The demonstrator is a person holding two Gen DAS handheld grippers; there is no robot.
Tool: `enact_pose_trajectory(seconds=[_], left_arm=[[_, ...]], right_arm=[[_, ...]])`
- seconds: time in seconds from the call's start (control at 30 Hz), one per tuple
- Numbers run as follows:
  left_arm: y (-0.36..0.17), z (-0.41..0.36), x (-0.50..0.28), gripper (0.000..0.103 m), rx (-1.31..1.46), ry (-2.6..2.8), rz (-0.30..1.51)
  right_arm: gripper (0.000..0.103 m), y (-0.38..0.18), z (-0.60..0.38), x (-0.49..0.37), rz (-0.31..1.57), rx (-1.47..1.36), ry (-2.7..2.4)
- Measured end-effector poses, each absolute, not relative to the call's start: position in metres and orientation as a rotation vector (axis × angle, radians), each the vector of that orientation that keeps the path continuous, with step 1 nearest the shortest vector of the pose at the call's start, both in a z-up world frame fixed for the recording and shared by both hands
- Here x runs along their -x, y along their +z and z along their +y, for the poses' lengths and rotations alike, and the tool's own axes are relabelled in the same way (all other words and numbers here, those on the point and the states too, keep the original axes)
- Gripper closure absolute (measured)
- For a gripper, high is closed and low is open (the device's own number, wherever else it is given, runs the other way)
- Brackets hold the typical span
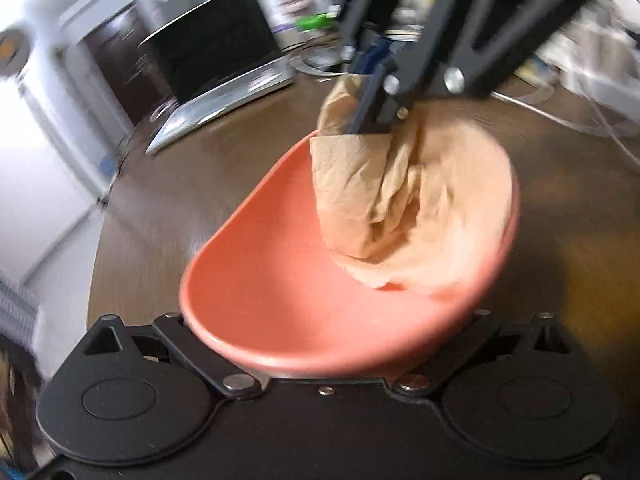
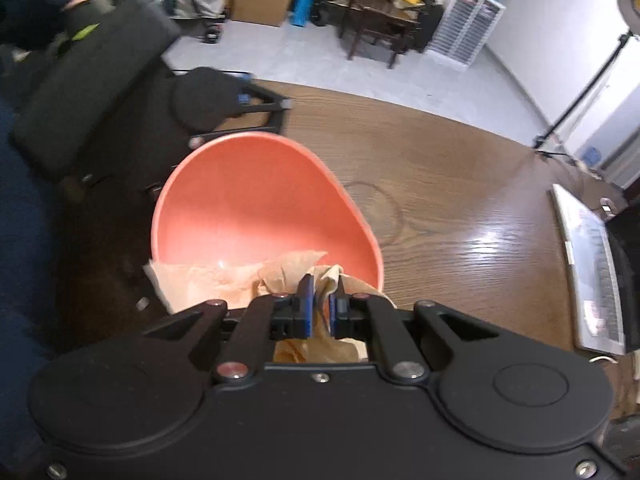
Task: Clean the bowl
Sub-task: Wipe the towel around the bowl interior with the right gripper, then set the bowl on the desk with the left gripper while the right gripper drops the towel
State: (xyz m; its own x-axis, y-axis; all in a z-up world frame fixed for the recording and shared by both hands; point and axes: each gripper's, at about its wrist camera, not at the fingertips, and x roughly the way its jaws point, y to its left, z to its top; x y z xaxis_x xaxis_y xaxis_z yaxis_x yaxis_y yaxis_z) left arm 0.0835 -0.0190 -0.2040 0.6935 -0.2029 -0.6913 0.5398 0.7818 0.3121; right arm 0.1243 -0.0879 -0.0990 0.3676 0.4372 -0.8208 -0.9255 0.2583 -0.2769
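A salmon-pink bowl (image 1: 272,280) (image 2: 248,208) is tipped up over the wooden table (image 2: 440,184). My left gripper (image 2: 238,122) grips it at its far rim in the right wrist view. In the left wrist view the bowl hides those fingers. My right gripper (image 2: 322,296) (image 1: 372,128) is shut on a crumpled tan paper napkin (image 1: 360,184) (image 2: 224,280). The napkin is pressed against the inner wall of the bowl, at the side away from the left gripper. The napkin's lower part is blurred.
An open laptop (image 1: 224,80) (image 2: 592,272) sits on the table beyond the bowl. White cables (image 1: 580,116) lie at the table's far right. A person's dark sleeve (image 2: 24,240) is behind the left gripper. A light stand (image 2: 580,100), chairs and boxes stand on the floor.
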Motion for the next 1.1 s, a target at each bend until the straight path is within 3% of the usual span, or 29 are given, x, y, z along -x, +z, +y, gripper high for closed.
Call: enact_pose_trajectory(seconds=[0.33,0.57,0.8,0.97,1.1], left_arm=[[-0.203,-0.038,-0.113,0.005,-0.417,-0.153,0.661],[-0.193,-0.028,-0.09,0.005,-0.452,-0.19,0.645],[-0.176,0.01,-0.065,0.003,-0.256,-0.162,0.703],[-0.159,0.019,-0.06,0.003,-0.186,-0.137,0.729],[-0.152,0.014,-0.053,0.003,-0.231,-0.168,0.724]], right_arm=[[0.095,-0.115,-0.055,-0.178,0.67,0.805,0.89],[0.095,-0.084,-0.091,-0.174,0.598,0.681,0.888],[0.094,-0.056,-0.178,-0.136,0.554,0.259,0.674],[0.094,-0.093,-0.246,-0.131,0.604,-0.065,0.365],[0.094,-0.122,-0.257,-0.15,0.648,-0.159,0.224]])
